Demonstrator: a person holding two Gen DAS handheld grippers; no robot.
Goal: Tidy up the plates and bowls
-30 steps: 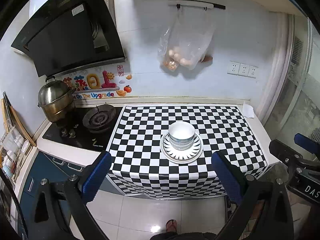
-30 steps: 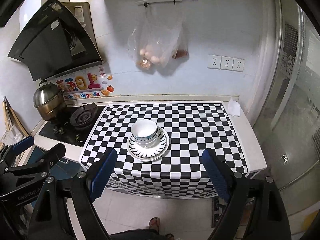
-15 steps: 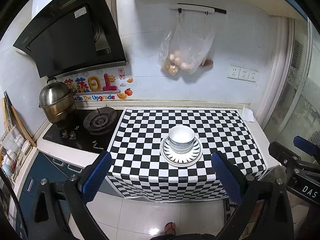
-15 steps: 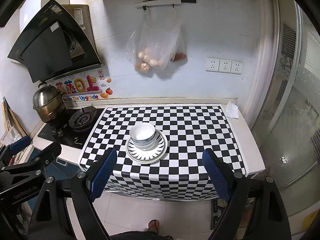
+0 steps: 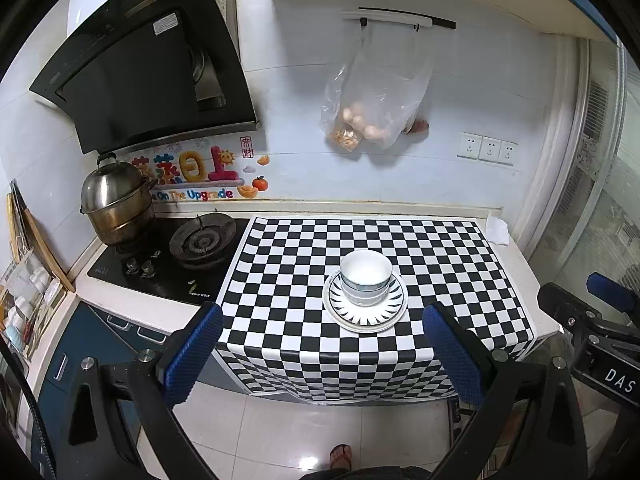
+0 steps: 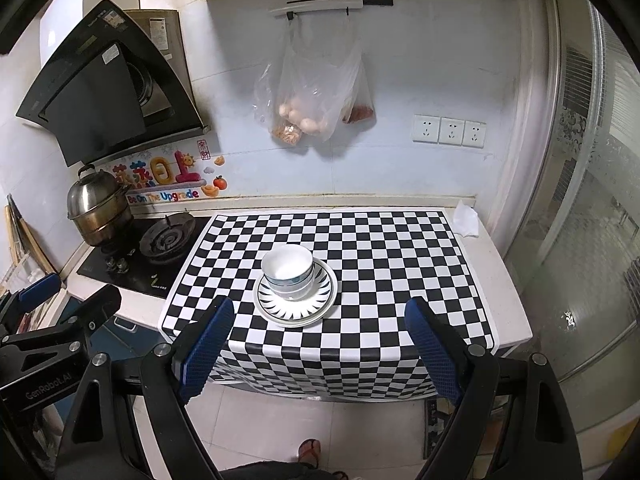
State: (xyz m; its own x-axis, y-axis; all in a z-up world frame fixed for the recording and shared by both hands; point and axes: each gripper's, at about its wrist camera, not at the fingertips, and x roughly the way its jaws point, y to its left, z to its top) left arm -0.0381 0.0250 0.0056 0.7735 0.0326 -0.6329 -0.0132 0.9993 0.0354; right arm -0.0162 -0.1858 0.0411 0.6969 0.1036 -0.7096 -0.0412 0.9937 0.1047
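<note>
- Left gripper point(image 5: 320, 320): jaws spread wide, blue pads point(image 5: 192, 354) well apart, nothing between them, touching nothing. It hangs off the front edge of the counter, above the floor tiles point(image 5: 288, 436).
- Right gripper point(image 6: 318, 318): also spread wide, empty, no contact with anything. Same posture, short of the counter's front edge.
- Each gripper shows at the edge of the other's view; both are held side by side, apart from each other.
- Bowls point(image 5: 366, 276): white, nested in a stack, upright, sitting on the plates point(image 5: 362, 314). In the right wrist view the stack of bowls point(image 6: 287, 271) sits slightly left of centre on the plates point(image 6: 296, 308).
- Plates: white with a dark radial pattern, at least two stacked, lying flat on the checkered cloth point(image 5: 440, 256), roughly mid-counter and nearer the front edge.
- Cloth covers the counter right of the gas hob point(image 5: 200, 240) and drapes over the front.
- Steel pot point(image 5: 114, 204) on the hob's far-left burner, well apart from the plates.
- Crumpled white tissue point(image 5: 497, 230) at the far right corner of the counter.
- Plastic bag point(image 5: 376, 92) hangs on the wall rail above the counter.
</note>
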